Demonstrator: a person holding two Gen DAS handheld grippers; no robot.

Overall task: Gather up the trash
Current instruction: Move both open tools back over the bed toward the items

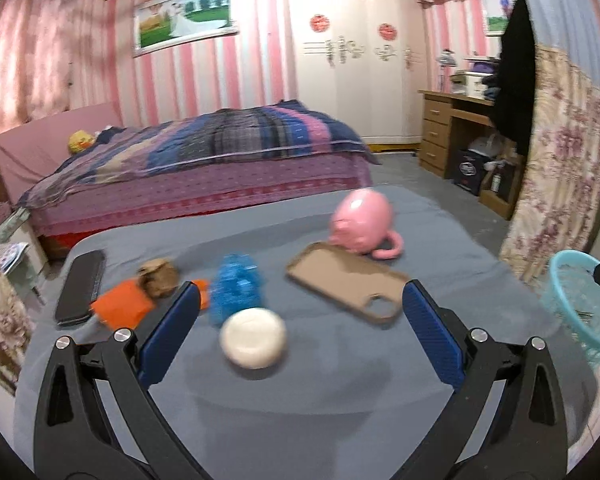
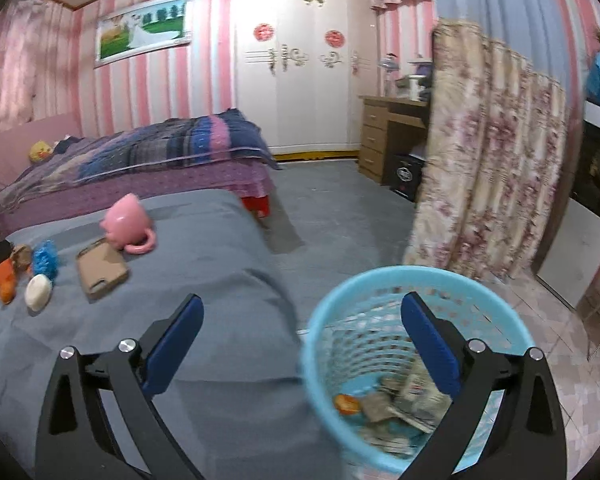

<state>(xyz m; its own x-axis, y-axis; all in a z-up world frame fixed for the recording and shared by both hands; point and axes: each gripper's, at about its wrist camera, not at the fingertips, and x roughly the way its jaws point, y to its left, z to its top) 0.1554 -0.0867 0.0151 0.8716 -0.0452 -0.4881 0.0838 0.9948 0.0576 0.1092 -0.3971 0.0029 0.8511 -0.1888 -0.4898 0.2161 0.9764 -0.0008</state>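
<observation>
A grey table (image 1: pixel 340 380) holds a tan phone case (image 1: pixel 346 282), a pink mug (image 1: pixel 362 220) on its side touching the case, a dark phone (image 1: pixel 80 286) at the left edge, a blue scrunched scrap (image 1: pixel 238 286), an orange wrapper (image 1: pixel 122 308), a brown crumpled scrap (image 1: pixel 160 276) and a white puck (image 1: pixel 254 338). Just off the table's right edge stands a blue basket (image 2: pixel 320 320) with paper trash (image 2: pixel 408 400) on its bottom. The left gripper (image 1: pixel 300 312) stands wide and empty around the puck, pads clear of it. The right gripper (image 2: pixel 302 330) gapes empty above the basket rim
</observation>
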